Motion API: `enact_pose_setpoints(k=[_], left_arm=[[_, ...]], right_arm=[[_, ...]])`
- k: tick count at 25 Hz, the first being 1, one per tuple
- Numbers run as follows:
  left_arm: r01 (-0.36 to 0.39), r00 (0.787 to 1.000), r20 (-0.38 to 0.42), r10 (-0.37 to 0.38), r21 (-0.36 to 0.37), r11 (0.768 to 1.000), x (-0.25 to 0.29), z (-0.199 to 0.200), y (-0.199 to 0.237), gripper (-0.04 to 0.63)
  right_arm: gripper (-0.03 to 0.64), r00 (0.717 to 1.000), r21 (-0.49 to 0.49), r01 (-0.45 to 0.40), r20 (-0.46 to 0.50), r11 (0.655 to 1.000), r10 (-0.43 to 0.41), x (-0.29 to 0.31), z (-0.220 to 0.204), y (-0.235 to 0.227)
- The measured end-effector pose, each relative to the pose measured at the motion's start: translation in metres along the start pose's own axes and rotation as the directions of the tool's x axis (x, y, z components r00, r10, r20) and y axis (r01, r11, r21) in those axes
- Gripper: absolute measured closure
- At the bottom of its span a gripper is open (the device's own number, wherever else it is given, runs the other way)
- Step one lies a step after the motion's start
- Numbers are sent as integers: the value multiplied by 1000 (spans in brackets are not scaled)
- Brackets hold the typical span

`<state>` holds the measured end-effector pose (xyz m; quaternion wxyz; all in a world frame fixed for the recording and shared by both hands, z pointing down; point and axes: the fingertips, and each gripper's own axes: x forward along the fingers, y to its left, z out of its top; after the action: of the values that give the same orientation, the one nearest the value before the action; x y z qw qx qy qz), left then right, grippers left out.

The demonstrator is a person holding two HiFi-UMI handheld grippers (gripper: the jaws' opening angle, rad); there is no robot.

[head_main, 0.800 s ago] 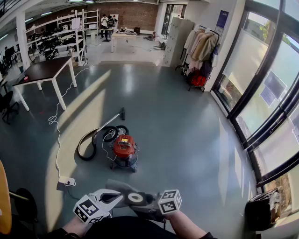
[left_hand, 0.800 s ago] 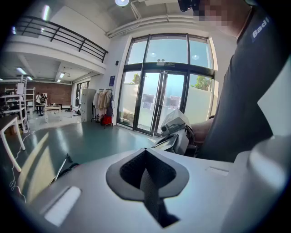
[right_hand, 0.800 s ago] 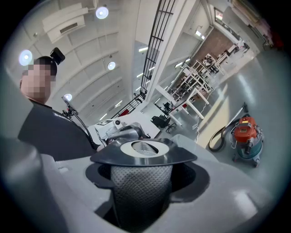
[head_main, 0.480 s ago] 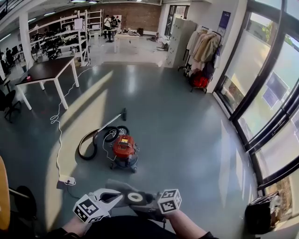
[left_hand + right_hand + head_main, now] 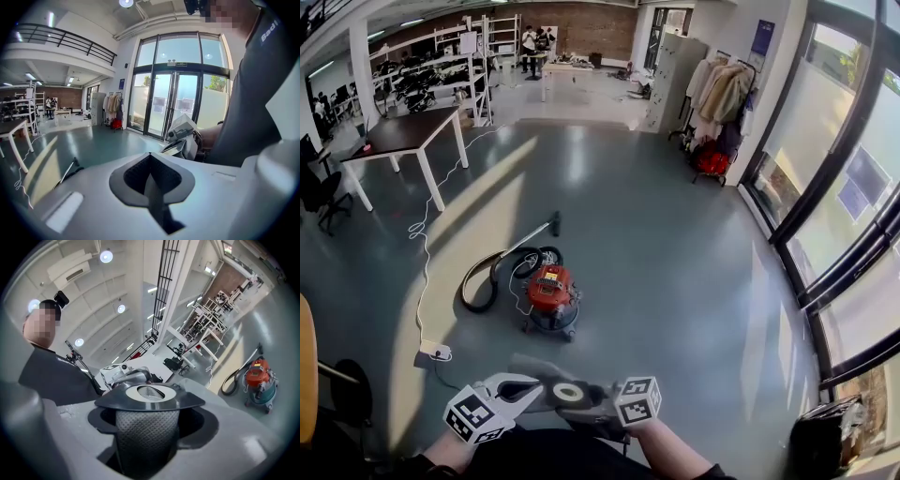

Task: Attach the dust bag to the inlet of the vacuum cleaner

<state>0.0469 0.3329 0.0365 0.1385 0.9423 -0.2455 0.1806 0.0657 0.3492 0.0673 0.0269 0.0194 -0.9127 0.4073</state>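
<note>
The right gripper [image 5: 149, 420] is clamped on the dust bag [image 5: 146, 441]. Its jaws stand wide apart round the grey fabric body, which fills the gap between them. The bag's dark collar [image 5: 150, 399], with a round hole in it, sits flat just above the jaw tips.

The left gripper [image 5: 151, 159] has its jaws together. A thin dark strip shows in the slit between them, and I cannot tell whether that is an edge of the bag. In the head view the two grippers sit low, close to the person's body and pointing toward each other. The bag spans the space between them, and the left gripper's tips lie against the bag's edge on that side.

The vacuum cleaner [image 5: 549, 296], red on top and teal below, stands on the grey floor [image 5: 675, 262] ahead of both grippers and well apart from them. In the right gripper view it lies off to the right of the jaws. Its black hose [image 5: 483, 281] loops on the floor beside it, toward the left gripper's side. A white socket block [image 5: 439, 352] lies on the floor ahead of the left gripper, nearer to it than the hose.
</note>
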Motion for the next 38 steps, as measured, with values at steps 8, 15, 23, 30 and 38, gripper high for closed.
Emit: enact_pose_setpoints(k=[8,15,23,30,38], left_arm=[[-11,1000,-6,11,4,1000,0,1,11,578],[6,1000,26,-6,-9,1000,-23,1,72,578],[77,995,55,-78,15,997,-56,3,161,578],[106,992,69,-109,56,993,-80,-2,225,578],[117,990,78,-121,53,992,-78,-3,256,578]], right_arm=[[316,1000,30,-28,-6,999,28,6,4,-8],[316,1000,24,9,-2,1000,-9,54,34,-29],[316,997,57,64,36,996,-66,127,78,-65],[316,993,75,110,37,991,-113,181,107,-92],[316,992,91,124,27,988,-127,199,124,-114]])
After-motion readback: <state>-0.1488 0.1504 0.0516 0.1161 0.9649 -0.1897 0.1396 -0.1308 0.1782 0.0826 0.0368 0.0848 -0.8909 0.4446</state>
